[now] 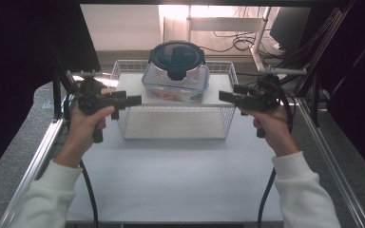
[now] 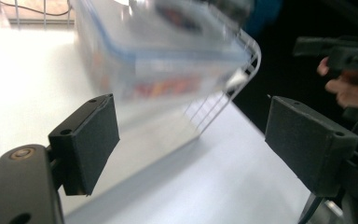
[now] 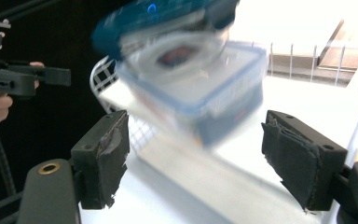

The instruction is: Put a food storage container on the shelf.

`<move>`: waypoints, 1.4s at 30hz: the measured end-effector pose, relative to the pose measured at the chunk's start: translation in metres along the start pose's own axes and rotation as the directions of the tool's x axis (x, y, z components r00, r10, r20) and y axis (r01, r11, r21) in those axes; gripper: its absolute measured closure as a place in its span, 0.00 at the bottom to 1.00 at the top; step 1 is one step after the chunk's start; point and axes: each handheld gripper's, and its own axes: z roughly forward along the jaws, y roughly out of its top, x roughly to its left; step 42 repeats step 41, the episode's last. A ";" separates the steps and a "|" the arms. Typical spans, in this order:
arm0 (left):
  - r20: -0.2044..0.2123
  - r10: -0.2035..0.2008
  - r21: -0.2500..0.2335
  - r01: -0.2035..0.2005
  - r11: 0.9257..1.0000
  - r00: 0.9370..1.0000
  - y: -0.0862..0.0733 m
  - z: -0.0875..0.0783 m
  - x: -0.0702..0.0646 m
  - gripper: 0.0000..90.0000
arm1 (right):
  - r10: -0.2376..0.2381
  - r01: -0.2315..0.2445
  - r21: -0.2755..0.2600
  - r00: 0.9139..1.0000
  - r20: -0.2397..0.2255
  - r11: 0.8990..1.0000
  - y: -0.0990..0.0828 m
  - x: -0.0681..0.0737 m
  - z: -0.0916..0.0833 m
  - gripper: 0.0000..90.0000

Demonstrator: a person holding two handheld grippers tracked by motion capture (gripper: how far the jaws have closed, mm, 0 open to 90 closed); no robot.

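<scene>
A clear square food container [image 1: 175, 85] stands on the raised white surface of a white wire basket [image 1: 173, 124], and a round dark blue lidded container [image 1: 177, 56] sits on top of it. My left gripper [image 1: 132, 100] hovers at the basket's left side, pointing at the stack, open with nothing between its pads. My right gripper [image 1: 224, 96] mirrors it at the basket's right side, also open and bare. In the left gripper view the clear container [image 2: 168, 51] is blurred beyond my left gripper [image 2: 193, 140]. In the right gripper view it [image 3: 205, 93] is blurred beyond my right gripper [image 3: 196, 158].
The white tabletop [image 1: 180, 180] spreads in front of the basket, with metal rails [image 1: 38, 156] along both sides. Dark curtains flank the table. Cables and a stand [image 1: 261, 33] lie on the floor behind the basket.
</scene>
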 end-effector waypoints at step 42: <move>-0.227 0.033 0.169 0.006 0.986 0.973 -0.164 0.026 0.027 0.22 | 0.016 -0.040 0.126 0.983 0.183 0.991 -0.175 -0.035 -0.023 0.16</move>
